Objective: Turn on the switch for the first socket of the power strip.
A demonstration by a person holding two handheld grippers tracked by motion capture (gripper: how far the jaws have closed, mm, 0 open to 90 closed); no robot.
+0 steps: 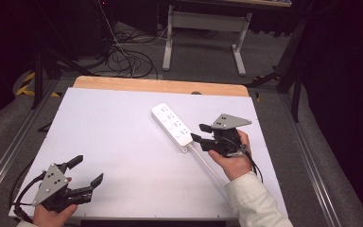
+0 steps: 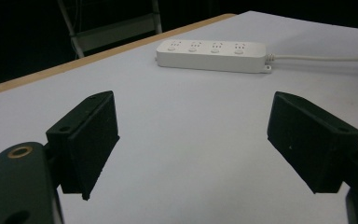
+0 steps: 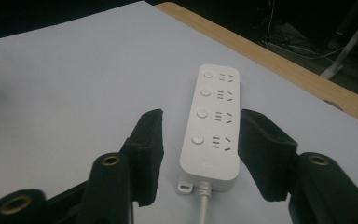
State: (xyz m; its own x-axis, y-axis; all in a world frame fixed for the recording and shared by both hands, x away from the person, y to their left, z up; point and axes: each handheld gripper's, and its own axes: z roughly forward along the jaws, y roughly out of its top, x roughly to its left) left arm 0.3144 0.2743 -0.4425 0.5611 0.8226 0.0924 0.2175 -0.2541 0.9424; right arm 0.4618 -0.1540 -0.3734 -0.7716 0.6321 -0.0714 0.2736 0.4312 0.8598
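White sheeting covers the desk (image 1: 123, 142), its wooden edge showing at the far side. On it lies a white power strip (image 1: 172, 124), four sockets with round buttons, slanting right of centre, its cord (image 1: 208, 165) trailing toward the person. The right tongs (image 1: 200, 133) stand apart just at its cord end, probably lined up to grip it. The left tongs (image 1: 88, 170) rest wide apart at the near left corner, likely waiting.
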